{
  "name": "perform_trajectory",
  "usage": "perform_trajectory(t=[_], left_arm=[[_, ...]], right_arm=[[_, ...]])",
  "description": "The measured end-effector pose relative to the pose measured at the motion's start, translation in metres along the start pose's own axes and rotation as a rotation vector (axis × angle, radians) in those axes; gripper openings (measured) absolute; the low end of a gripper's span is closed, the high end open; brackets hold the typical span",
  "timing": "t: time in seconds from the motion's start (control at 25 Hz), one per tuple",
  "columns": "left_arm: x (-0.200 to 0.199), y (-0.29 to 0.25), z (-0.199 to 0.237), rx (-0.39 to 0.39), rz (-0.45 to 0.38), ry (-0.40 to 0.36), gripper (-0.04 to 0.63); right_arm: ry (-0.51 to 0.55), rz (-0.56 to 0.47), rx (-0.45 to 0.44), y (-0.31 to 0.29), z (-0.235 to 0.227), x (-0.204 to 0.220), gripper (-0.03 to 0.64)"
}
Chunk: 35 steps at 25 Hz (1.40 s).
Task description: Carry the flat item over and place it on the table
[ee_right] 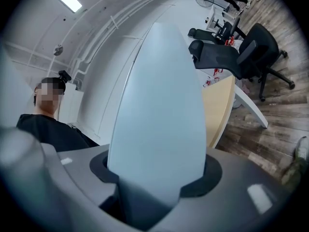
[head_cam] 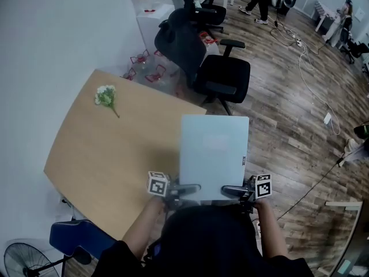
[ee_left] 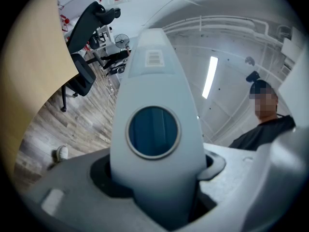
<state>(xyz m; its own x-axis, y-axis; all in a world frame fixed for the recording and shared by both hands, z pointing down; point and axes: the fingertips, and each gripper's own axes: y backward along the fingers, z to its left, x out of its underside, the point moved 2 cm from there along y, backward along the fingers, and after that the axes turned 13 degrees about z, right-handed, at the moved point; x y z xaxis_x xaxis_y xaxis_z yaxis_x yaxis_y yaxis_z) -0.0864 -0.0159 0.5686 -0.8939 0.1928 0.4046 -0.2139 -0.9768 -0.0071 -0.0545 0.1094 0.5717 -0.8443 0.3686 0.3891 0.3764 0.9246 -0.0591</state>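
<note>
You hold the flat pale blue-grey closed laptop by its near short edge. Your left gripper is clamped on that edge's left part and your right gripper on its right part. In both gripper views the slab fills the gap between the jaws.

A small mark on the lid's right edge is too small to read. In the left gripper view a striped label sits on the far part of the face, also unreadable, with a round dark blue patch nearer you. The red label on the white water dispenser at the far wall cannot be read either.

The laptop lies level, its long axis running from near to far. It hangs over the near right corner of the light wooden table, its right part over the plank floor. A white-and-green flower sprig lies far left on the table.
</note>
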Motion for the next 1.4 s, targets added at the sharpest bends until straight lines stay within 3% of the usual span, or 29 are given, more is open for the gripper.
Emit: perform_trajectory(t=[0.28, 0.6, 0.96, 1.16, 1.28, 1.4], left_arm=[[-0.092, -0.046, 0.041, -0.085, -0.117, 0.031, 0.337], [-0.16, -0.082, 0.084, -0.165, -0.358, 0.104, 0.337], [-0.18, -0.089, 0.112, -0.324, -0.672, 0.157, 0.337], [-0.16, -0.061, 0.12, -0.413, -0.816, 0.193, 0.337], [-0.147, -0.054, 0.117, -0.418, -0.879, 0.184, 0.341], [-0.136, -0.058, 0.115, -0.41, -0.92, 0.186, 0.342]], right_arm=[[-0.008, 0.083, -0.077, 0.061, -0.056, -0.095, 0.291], [-0.07, 0.312, -0.161, 0.107, -0.108, -0.186, 0.293], [-0.083, 0.643, -0.285, 0.099, -0.15, -0.242, 0.291], [-0.073, 0.784, -0.338, 0.06, -0.158, -0.249, 0.295], [-0.041, 0.828, -0.371, 0.043, -0.154, -0.243, 0.295], [-0.049, 0.852, -0.344, 0.043, -0.154, -0.231, 0.295]])
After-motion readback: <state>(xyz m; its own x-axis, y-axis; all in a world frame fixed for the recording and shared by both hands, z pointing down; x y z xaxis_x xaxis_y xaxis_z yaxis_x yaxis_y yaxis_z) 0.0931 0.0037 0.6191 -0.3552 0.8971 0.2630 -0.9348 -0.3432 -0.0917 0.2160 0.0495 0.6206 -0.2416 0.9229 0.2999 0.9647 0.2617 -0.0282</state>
